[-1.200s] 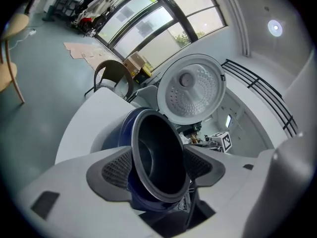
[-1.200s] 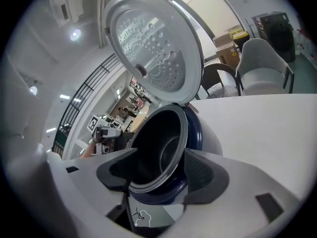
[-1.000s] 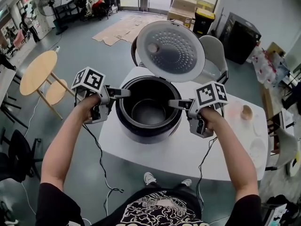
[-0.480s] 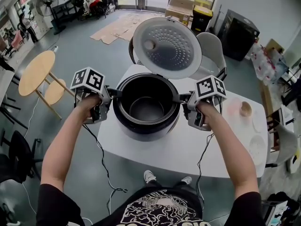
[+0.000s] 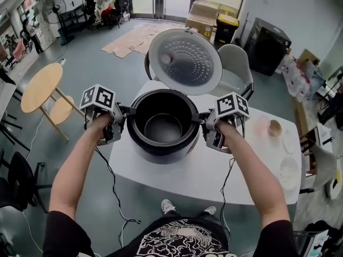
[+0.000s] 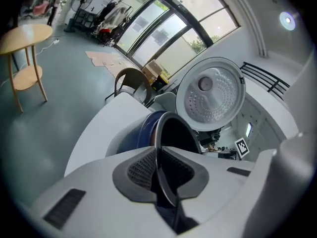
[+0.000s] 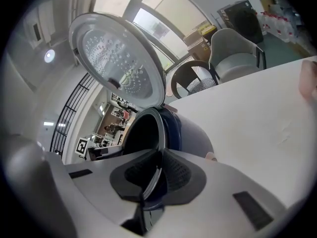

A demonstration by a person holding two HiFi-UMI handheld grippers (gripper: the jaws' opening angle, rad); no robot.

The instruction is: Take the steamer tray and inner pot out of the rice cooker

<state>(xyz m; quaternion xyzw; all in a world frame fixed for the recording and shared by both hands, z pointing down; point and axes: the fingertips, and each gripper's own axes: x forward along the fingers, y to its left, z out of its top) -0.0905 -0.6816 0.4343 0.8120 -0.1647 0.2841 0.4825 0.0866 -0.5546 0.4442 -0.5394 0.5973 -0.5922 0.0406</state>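
Note:
A dark rice cooker (image 5: 161,150) stands on the white table (image 5: 214,170), its perforated lid (image 5: 185,60) swung up at the back. Inside sits a dark insert (image 5: 161,126) with a thin rim; I cannot tell whether it is the steamer tray or the inner pot. My left gripper (image 5: 128,111) holds that rim on the left side and my right gripper (image 5: 201,116) on the right side. In the left gripper view the rim (image 6: 157,128) runs edge-on between the ribbed pads (image 6: 141,170). The right gripper view shows the rim (image 7: 161,133) pinched the same way. Both jaws have just been closing onto it.
A small bowl (image 5: 275,127) and pale plates (image 5: 289,167) lie at the table's right end. A grey chair (image 5: 236,63) stands behind the cooker. A round wooden side table (image 5: 40,84) is on the floor to the left. Cables (image 5: 112,186) hang from both grippers.
Both grippers, open over the cooker's mouth a second ago, drew back to its left and right edges and shut on the rim. The cooker stayed put.

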